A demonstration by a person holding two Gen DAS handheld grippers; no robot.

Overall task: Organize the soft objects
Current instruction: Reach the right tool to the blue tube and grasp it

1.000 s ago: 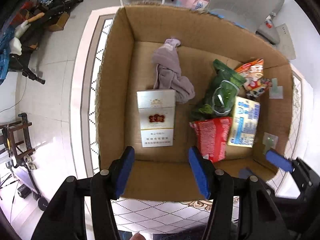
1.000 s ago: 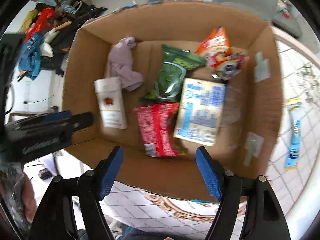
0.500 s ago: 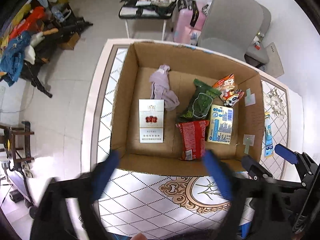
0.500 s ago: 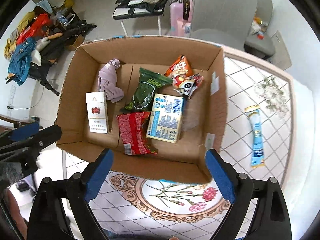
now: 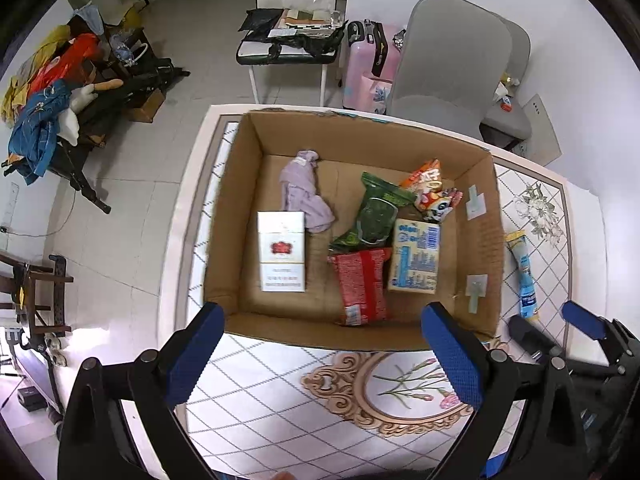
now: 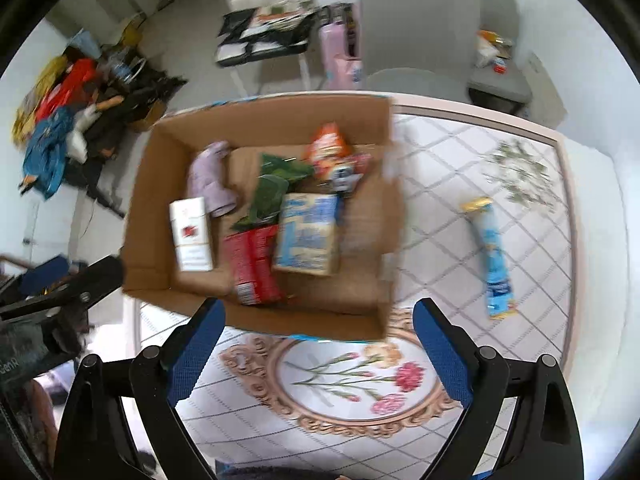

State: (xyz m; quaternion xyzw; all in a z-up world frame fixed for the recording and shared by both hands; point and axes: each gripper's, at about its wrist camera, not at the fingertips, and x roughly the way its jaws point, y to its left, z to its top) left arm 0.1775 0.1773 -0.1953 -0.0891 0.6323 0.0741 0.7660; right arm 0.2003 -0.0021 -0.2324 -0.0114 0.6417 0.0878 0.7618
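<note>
Both grippers hang empty above the table's near edge, left gripper (image 5: pixel 320 356) and right gripper (image 6: pixel 318 352) with jaws spread wide, nothing between them. The box (image 5: pixel 486 248) at the table's far left corner holds the packed things. One blue packet (image 6: pixel 490 256) lies outside, on the table just right of the box, long axis running near to far. The right gripper is probably nearer.

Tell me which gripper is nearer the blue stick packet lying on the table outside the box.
Right. The right gripper hangs open just beside the blue stick packet; the left gripper is open further off, before the cardboard box.
</note>
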